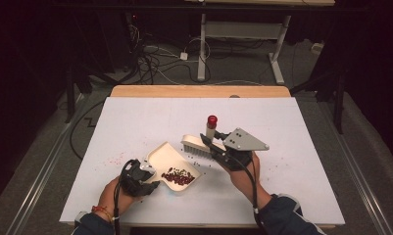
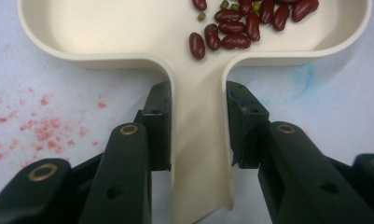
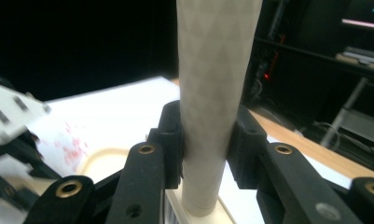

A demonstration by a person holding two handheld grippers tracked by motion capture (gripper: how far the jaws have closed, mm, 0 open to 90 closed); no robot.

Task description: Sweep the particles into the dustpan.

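- A cream dustpan [image 1: 172, 164] is seen lying flat on the white bench [image 1: 135, 122], a little in front of the middle, with its open edge turned toward the brush.
- The handle [image 2: 198, 154] of the dustpan is held by the left gripper [image 2: 198, 128]; its fingers [image 2: 157, 126] are closed on both sides of the handle, probably so that the pan does not slide while beans are pushed into it.
- A small heap of red beans [image 2: 236, 28] is collected inside the pan, near the back wall beside the handle; a few small green ones are mixed in.
- A brush [image 1: 198, 145] with a pale body and a red cap on its handle end is held by the right gripper [image 3: 207, 140], just beside the open edge of the pan.
- The fingers [image 3: 171, 140] of the right gripper are pressed on the pale handle, which stands nearly upright, so the bristles are turned down to the bench.
- Red specks and some single beans are scattered on the bench, left of the pan and also right of the brush.
- It is judged that the sweeping is partly done, because loose bits are left outside the pan.
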